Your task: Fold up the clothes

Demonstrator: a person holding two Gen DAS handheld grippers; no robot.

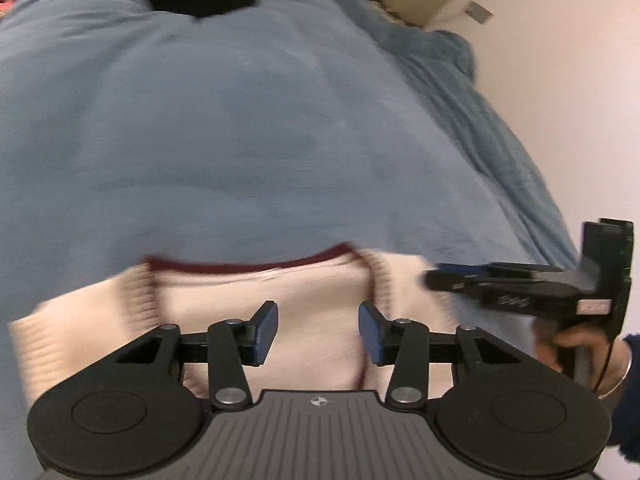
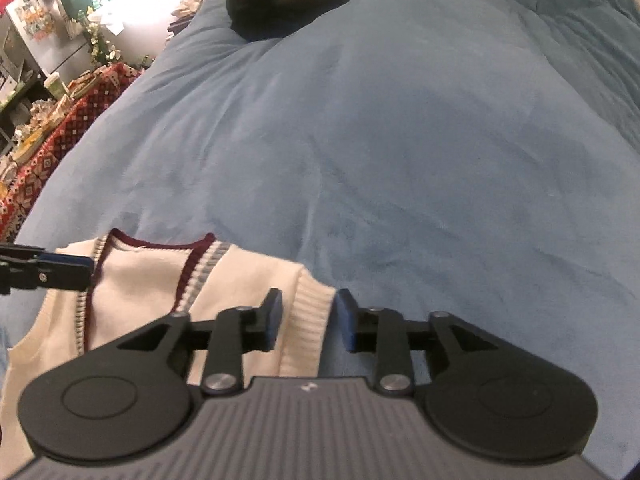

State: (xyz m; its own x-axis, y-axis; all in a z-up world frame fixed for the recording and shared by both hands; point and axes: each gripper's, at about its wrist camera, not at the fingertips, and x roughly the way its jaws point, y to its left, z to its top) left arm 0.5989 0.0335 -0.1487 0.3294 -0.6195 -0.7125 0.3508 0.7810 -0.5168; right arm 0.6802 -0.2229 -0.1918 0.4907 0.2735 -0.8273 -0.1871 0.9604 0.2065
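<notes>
cream vest (image 2: pixel 152 280) lies under both parted tools, ungripped.

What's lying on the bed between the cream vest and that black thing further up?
Nothing: only bare blue blanket between cream vest and black item, per right wrist view.

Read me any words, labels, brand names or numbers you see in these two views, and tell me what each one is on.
No text can be read in either view.
Left gripper: a small round emblem on its body, no letters.
Right gripper: a small pale mark on its body, too blurred to read; in the left view, a pale label on its side, also too blurred.
Fridge: papers stuck on its door, too small to read.
Vest: no lettering visible.
</notes>
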